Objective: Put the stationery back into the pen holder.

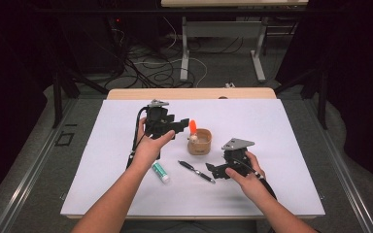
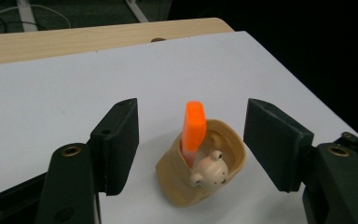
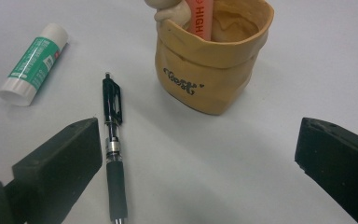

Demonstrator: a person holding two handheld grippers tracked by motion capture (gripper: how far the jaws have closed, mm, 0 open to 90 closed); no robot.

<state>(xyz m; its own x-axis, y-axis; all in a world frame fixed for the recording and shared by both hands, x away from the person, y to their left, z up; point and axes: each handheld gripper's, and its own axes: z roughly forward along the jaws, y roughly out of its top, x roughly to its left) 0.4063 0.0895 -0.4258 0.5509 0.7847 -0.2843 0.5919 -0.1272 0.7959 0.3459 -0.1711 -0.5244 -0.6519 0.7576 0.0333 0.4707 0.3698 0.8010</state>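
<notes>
Glue stick (image 1: 160,172) is lying left of the black pen (image 1: 196,171) on the white table (image 1: 272,145). Left gripper (image 1: 183,124) is hovering with jaws spread and nothing between the pads, just beside the orange highlighter (image 2: 194,126), which is standing upright in the tan bag-shaped holder (image 1: 200,141). Right gripper (image 1: 212,171) is sitting near the pen, jaws spread wide, gripping nothing.

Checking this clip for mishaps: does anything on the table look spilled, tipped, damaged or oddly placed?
Nothing stands out. The tan pen holder stands upright with the orange highlighter in it. The black pen and the glue stick lie flat on the white table, apart from each other, with nothing spilled or broken.
</notes>
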